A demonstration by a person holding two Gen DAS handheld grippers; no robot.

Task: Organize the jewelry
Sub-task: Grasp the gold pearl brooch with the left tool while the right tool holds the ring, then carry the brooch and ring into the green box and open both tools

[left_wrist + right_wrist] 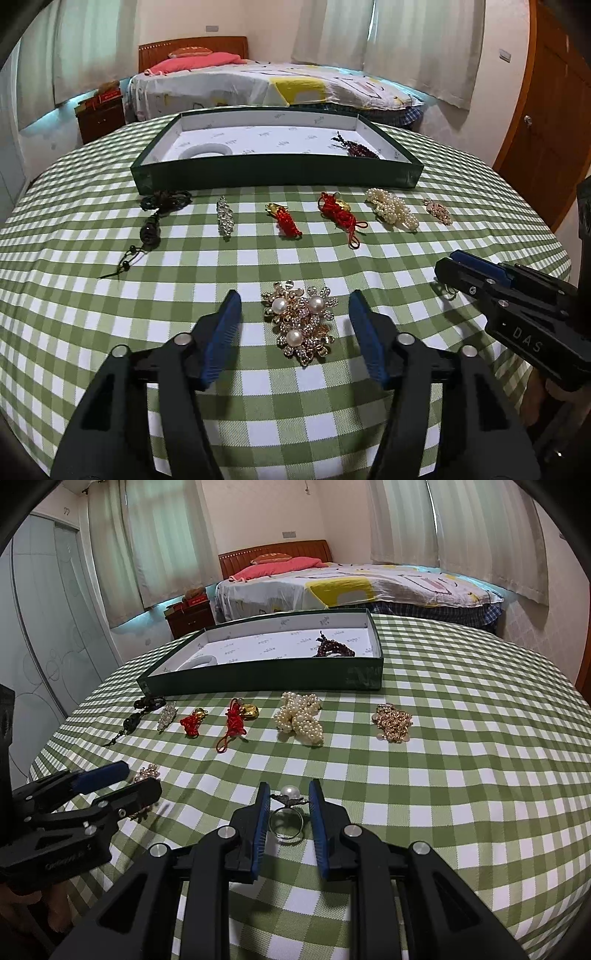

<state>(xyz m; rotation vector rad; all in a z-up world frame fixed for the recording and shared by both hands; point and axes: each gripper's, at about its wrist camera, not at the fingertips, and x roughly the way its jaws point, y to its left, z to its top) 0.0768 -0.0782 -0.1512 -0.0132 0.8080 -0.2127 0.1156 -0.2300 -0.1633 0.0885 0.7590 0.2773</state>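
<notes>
Gaping left gripper (295, 306) straddling gold pearl-flower brooch (300, 325); right gripper (290, 794) parted around silver pearl ring (288, 818), band half-hidden.

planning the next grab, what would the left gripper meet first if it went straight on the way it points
The left gripper is open, and the gold pearl brooch already lies between its jaws on the checked tablecloth; going straight on, it would meet that brooch first, though depth is unclear.

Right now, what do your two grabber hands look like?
Both are matte black plastic with long triangular cut-outs and round silver pivot bolts. Each finger carries a ribbed blue pad. The left gripper and right gripper match. The right one's side reads "DAS" in pale letters. No cables visible.
</notes>
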